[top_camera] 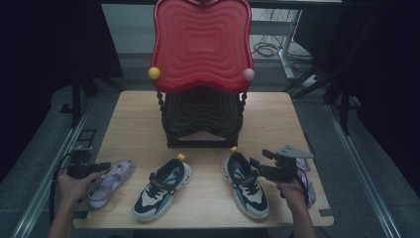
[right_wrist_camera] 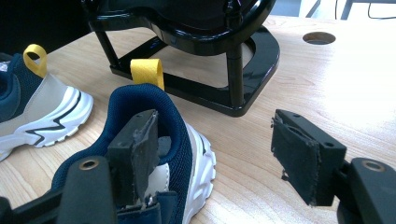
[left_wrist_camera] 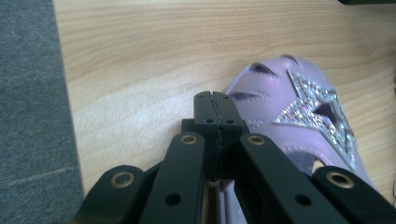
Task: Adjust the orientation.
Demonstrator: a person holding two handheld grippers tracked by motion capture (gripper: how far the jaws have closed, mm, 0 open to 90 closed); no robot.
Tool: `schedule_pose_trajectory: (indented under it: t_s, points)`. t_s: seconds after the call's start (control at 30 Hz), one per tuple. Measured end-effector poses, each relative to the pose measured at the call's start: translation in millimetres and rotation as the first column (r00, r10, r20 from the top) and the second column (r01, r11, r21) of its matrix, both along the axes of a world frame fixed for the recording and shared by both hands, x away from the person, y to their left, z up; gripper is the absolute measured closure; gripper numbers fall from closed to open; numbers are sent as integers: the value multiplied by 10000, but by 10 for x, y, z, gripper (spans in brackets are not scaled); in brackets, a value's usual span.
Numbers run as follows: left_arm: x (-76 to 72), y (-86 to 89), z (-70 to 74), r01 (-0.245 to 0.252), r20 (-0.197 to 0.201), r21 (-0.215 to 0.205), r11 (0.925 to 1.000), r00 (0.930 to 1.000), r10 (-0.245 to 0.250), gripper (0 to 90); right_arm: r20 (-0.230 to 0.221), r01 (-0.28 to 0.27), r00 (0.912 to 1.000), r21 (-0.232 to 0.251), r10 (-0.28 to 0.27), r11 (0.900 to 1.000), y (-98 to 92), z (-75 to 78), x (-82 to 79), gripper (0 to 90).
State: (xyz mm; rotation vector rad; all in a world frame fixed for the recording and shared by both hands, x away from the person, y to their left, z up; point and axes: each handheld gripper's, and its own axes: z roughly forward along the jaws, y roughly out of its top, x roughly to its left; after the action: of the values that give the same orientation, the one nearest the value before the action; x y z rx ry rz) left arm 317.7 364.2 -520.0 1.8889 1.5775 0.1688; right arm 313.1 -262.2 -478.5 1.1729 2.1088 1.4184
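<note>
A lilac sandal (top_camera: 110,181) with a glitter star (left_wrist_camera: 317,109) lies at the table's left front. My left gripper (top_camera: 101,167) hovers over its near end, jaws shut with nothing between them (left_wrist_camera: 215,100). Two navy-and-cream sneakers stand side by side at the front: the left one (top_camera: 161,188) and the right one (top_camera: 246,186). My right gripper (top_camera: 260,159) is open at the right sneaker's heel (right_wrist_camera: 154,102). One pad (right_wrist_camera: 140,149) sits at the shoe's collar and the other pad (right_wrist_camera: 299,158) stands apart over bare wood. A yellow pull loop (right_wrist_camera: 147,72) sticks up behind the collar.
A red wavy chair (top_camera: 200,44) rests on a black frame (top_camera: 200,121) at the table's middle back; its black base (right_wrist_camera: 210,88) lies just beyond the right sneaker. A second lilac sandal (top_camera: 304,168) lies behind the right hand. The other sneaker (right_wrist_camera: 37,107) is off to the left.
</note>
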Motion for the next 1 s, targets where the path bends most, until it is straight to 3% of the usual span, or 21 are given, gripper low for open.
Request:
schedule_pose_trajectory:
  t_s: [0.23,0.3,0.4,0.43,0.5,0.6,0.63,0.73,0.9,1.0]
  points:
    - [-15,37,54,-166,392,-122,9998,9991,171,898,1,21,10000,13,-21,10000,-13,4,-5,323]
    - [-61,47,135,-327,757,-17,9995,9966,327,894,23,28,10000,14,-28,10000,-19,5,-9,324]
    - [-153,18,275,-481,1405,152,9987,9890,455,870,7,77,10000,19,-77,10000,-30,2,-10,324]
    - [-256,-48,395,-414,2024,12,9991,9785,403,851,-1,110,9999,4,-110,9999,-36,0,-10,323]
    - [-339,-161,482,-79,2433,-103,9999,9699,102,826,-20,139,9999,10,-139,9999,-38,0,-13,324]
    - [-392,-285,540,206,2643,94,9997,9642,-224,787,-6,127,9999,-12,-127,9999,-34,2,-19,324]
    - [-408,-339,560,328,2666,137,9994,9632,-352,734,-7,123,9999,-26,-123,9999,-26,6,-28,324]
    - [-424,-509,624,621,2548,135,9980,9649,-635,641,61,133,9999,-48,-132,9999,-33,14,-36,324]
    - [-417,-653,664,751,2484,182,9970,9656,-773,504,51,227,9997,-20,-227,9997,-69,16,-45,324]
    - [-415,-743,699,795,2669,196,9966,9603,-818,456,37,291,9996,-28,-290,9996,-91,13,-47,324]
